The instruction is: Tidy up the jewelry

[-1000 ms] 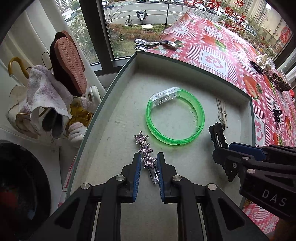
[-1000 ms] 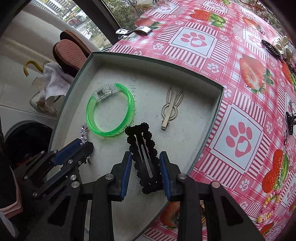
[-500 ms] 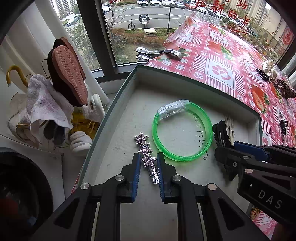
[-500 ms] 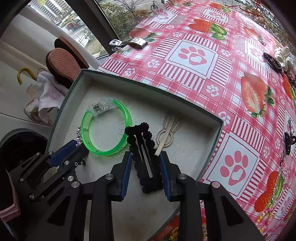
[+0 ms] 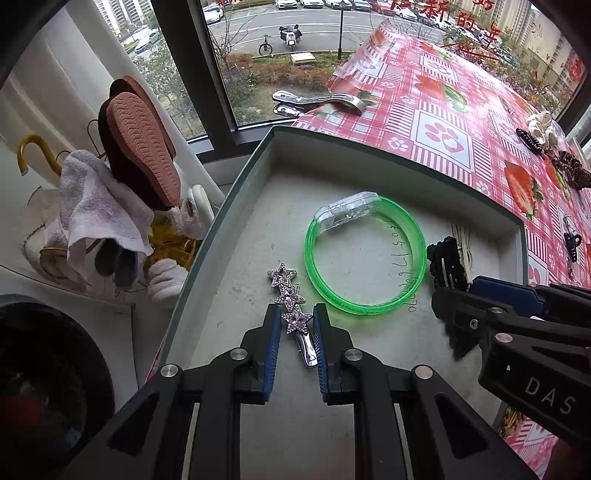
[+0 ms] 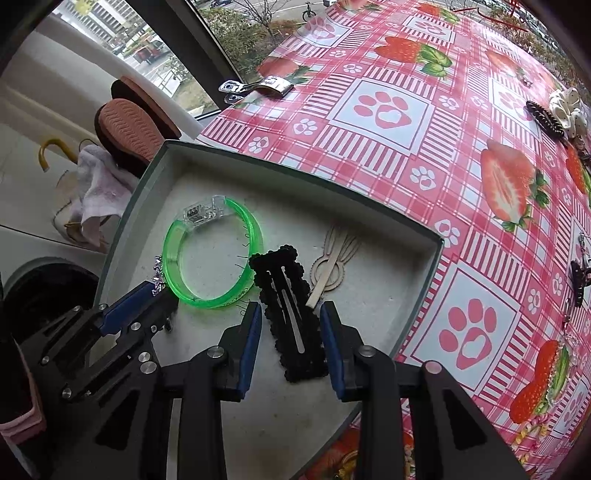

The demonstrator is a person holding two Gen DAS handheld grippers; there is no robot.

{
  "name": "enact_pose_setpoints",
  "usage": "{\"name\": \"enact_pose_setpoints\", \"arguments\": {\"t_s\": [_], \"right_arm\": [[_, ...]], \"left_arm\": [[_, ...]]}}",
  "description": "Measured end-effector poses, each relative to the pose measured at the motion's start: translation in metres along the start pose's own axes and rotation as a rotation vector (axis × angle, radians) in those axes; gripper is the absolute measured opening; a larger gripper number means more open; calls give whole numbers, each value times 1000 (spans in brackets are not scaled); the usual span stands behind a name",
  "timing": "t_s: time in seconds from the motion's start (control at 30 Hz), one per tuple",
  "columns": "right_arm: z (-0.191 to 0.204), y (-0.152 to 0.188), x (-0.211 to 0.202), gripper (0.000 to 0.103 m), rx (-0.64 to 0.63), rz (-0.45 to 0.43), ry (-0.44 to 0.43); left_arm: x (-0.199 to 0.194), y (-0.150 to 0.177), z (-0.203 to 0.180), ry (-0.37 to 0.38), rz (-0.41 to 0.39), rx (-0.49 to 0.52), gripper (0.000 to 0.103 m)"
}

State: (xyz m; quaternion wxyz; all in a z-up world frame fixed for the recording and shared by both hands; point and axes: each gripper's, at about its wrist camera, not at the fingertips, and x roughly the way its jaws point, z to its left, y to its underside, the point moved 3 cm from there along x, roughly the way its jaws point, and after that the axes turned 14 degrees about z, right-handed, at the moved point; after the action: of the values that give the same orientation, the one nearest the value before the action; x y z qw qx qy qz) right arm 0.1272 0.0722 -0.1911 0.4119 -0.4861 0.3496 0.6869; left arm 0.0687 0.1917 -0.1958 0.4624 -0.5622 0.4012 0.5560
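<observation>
While right gripper (image 6: 290, 341) opens, black clip (image 6: 291, 325) rests.

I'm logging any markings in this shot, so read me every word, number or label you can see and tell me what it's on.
"DAS": white letters on the black body of the right gripper; any further letters are cut off at the picture's edge.
Handwritten digits on the tray floor inside the green bracelet: too scrawled to read.
Red characters on the window glass: partly cut off, not readable.

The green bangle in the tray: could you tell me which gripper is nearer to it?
Left. The left gripper, around the star hair clip, sits beside the green bangle; the right gripper straddles the black snap clip just beyond.
</observation>
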Motion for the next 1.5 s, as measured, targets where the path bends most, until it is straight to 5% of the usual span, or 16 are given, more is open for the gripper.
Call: {"name": "enact_pose_setpoints", "arguments": {"t_s": [0.07, 0.77, 0.8, 0.83, 0.87, 0.9, 1.23, 1.5], "right_arm": [[-2, 1, -2, 54, 4, 0, -6], [-42, 49, -93, 66, 37, -165, -113], [-47, 54, -94, 66, 48, -164, -107], [-51, 59, -93, 66, 60, -162, -100], [-57, 66, -93, 66, 72, -158, -91], [-62, 74, -91, 66, 83, -152, -79], [-94, 131, -48, 66, 148, -42, -1], [-97, 137, -27, 62, 152, -7, 4]], "left_arm": [[0, 1, 1, -6, 4, -3, 24], [-26, 18, -12, -21, -5, 4, 25], [-26, 19, -14, -23, -4, 6, 32], [-26, 20, -15, -22, -2, 7, 76], [-27, 21, -16, -26, -6, -2, 98], [-32, 24, -16, -40, -40, -18, 103], [-36, 32, -32, -59, -28, 37, 103], [-40, 45, -43, -66, -15, 69, 103]]}}
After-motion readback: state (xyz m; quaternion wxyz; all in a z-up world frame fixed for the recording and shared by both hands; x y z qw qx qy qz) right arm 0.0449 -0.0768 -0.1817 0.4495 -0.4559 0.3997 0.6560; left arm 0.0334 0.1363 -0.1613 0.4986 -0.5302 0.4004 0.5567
